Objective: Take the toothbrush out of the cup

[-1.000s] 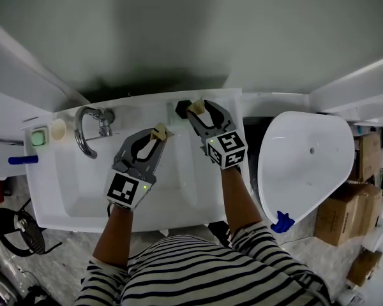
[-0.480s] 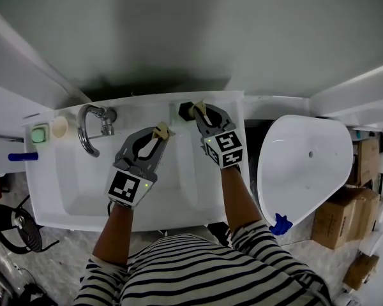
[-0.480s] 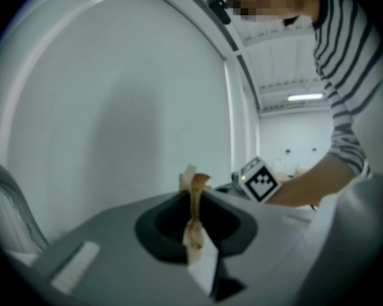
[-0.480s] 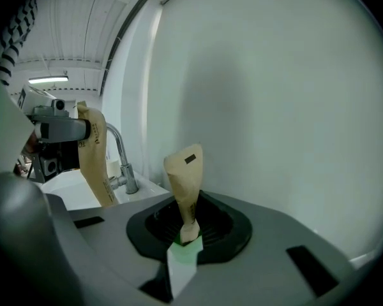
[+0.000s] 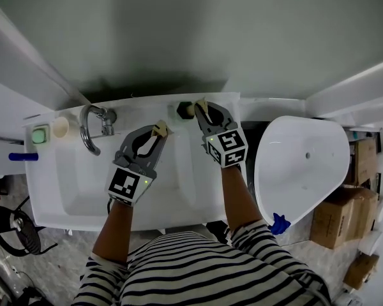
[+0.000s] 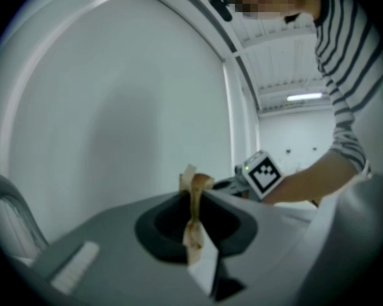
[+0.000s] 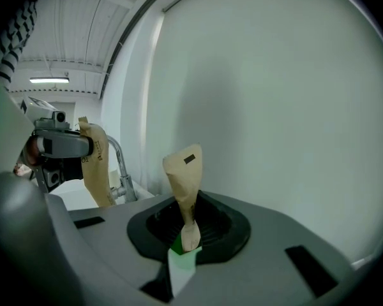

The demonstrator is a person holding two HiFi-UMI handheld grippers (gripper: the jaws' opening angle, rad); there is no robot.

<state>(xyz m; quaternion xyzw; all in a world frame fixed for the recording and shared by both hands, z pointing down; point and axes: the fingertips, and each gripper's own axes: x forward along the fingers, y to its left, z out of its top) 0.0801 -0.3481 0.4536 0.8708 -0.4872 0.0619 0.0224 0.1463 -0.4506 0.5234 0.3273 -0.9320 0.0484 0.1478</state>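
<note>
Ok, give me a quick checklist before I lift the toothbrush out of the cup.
1. Right gripper grip: its fingers have just been closing, with a green bit, likely the toothbrush, between them: ok.
2. Toothbrush clear of the cup: cannot tell.
3. Cup steadied: not ok, nothing holds it.
4. Left gripper shut, empty, apart from the cup: ok.
5. Faucet out of the way at the left: ok.
</note>
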